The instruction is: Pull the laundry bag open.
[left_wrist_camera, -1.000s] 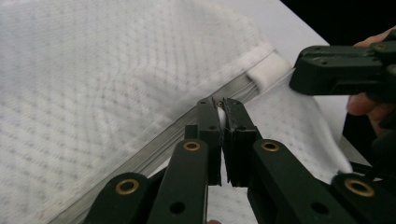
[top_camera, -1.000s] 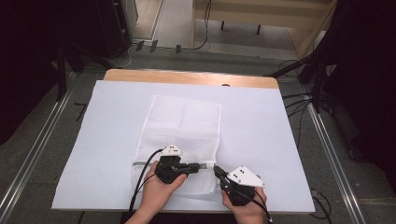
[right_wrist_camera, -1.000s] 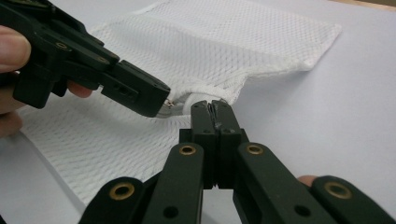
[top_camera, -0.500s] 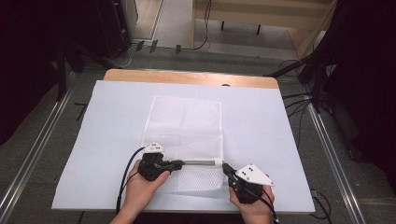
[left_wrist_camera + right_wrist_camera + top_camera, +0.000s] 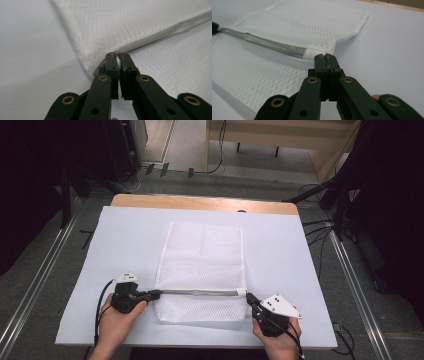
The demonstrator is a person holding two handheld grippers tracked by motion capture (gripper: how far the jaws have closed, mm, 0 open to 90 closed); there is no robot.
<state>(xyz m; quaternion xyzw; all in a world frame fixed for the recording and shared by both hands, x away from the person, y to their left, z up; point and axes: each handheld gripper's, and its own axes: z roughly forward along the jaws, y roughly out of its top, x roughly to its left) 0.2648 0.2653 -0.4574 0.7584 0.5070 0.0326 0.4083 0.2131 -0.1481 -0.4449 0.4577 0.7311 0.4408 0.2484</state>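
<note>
A white mesh bag point(image 5: 202, 257) lies flat in the middle of the white-covered table point(image 5: 295, 270). A grey zipper line point(image 5: 200, 292) runs across the bag's near part from side to side. My left gripper point(image 5: 156, 294) is at the bag's left edge, shut on a small white zipper pull point(image 5: 117, 62) at that end of the zipper point(image 5: 162, 35). My right gripper point(image 5: 248, 297) is at the bag's right edge. It is shut on the mesh bag's edge point(image 5: 312, 53) by the zipper's white end tab, with the zipper point(image 5: 262, 41) stretching away from it.
A wooden table edge point(image 5: 200, 202) shows beyond the white cover. Metal rails point(image 5: 40, 285) run along the floor on both sides, and cables point(image 5: 320, 227) lie at the right. Dark equipment stands at the back left.
My left gripper has slid left along the zipper, from close to the right gripper out to the bag's left edge. The right gripper has stayed at the right edge.
</note>
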